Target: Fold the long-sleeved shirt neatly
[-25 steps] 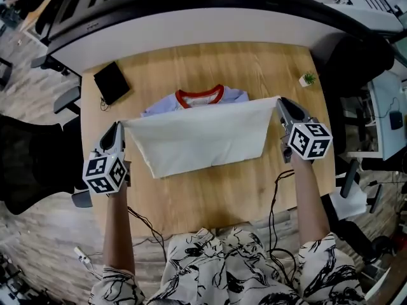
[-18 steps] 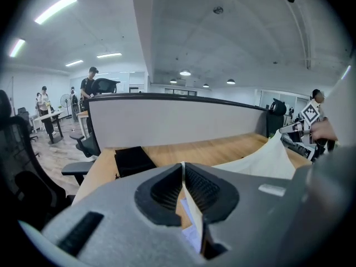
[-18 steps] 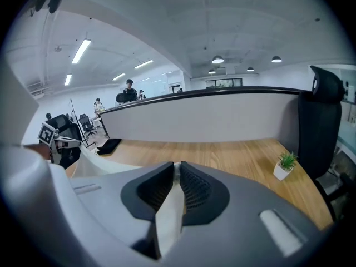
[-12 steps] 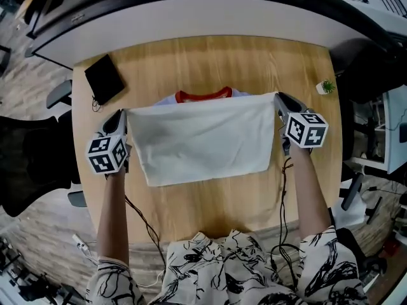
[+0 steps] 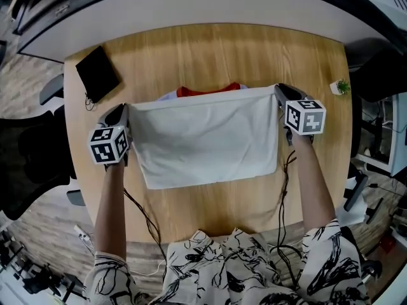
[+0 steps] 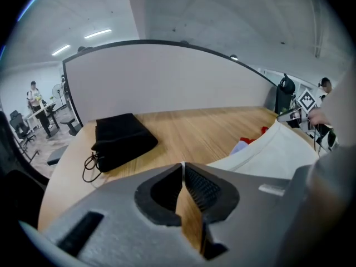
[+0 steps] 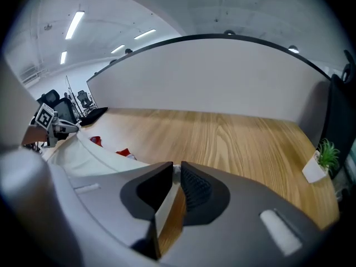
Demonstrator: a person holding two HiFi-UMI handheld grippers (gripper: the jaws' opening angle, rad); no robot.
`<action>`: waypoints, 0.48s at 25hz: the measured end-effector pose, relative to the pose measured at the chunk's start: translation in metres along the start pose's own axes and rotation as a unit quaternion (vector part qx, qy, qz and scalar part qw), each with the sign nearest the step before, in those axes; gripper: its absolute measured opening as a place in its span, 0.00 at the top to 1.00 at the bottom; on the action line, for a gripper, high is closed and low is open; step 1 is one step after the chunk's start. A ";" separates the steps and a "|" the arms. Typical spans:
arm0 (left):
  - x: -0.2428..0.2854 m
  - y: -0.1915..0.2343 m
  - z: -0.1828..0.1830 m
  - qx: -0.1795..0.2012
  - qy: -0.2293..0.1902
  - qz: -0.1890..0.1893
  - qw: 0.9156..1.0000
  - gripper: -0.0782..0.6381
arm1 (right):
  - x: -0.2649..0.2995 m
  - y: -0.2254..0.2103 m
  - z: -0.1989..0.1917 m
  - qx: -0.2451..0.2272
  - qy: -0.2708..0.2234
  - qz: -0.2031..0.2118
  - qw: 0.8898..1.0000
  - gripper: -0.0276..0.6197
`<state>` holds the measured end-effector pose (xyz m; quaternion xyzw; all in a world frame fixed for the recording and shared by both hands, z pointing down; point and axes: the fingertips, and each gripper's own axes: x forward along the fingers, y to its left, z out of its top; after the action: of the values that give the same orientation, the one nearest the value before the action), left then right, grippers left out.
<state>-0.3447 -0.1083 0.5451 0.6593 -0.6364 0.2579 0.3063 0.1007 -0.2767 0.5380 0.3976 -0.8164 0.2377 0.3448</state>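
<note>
White shirt [image 5: 206, 138], centre frame on the wooden surface [image 5: 216, 49], long axis left-right; left gripper [image 5: 123, 111] and right gripper [image 5: 280, 93] jaws each clenched on an upper corner, red collar [image 5: 210, 91] just beyond that edge.

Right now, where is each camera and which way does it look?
Head view: on the head, looking down at table, shirt, both arms.
Left gripper view: on left gripper, facing black pouch; own jaws show.
Right gripper view: on right gripper, facing small plant; own jaws show.
Shared: both gripper views show the shirt's red collar.
</note>
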 end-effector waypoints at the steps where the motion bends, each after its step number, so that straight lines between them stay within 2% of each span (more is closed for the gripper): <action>1: 0.003 0.000 -0.002 0.003 0.002 -0.003 1.000 0.86 | 0.003 -0.001 -0.001 0.000 0.003 0.001 1.000 0.87; 5: 0.009 0.000 -0.008 0.031 0.002 -0.011 0.999 0.84 | 0.009 -0.006 -0.005 -0.003 0.011 0.006 1.000 0.81; 7: 0.008 0.005 -0.006 0.022 -0.011 -0.024 0.999 0.76 | 0.006 -0.011 -0.003 0.001 0.003 0.017 1.000 0.75; 9: 0.000 0.010 0.004 0.012 -0.044 -0.044 0.998 0.67 | -0.002 -0.018 0.004 -0.006 -0.020 0.033 0.999 0.71; 10: -0.006 0.011 0.010 0.022 -0.063 -0.056 0.996 0.66 | -0.007 -0.019 0.008 -0.023 -0.035 0.046 0.998 0.68; 12: -0.015 0.002 0.020 0.090 -0.085 -0.081 0.989 0.64 | -0.015 -0.012 0.015 -0.089 -0.057 0.078 0.991 0.64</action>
<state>-0.3490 -0.1124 0.5207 0.7528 -0.5793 0.2311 0.2104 0.1117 -0.2866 0.5180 0.3131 -0.8812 0.1670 0.3124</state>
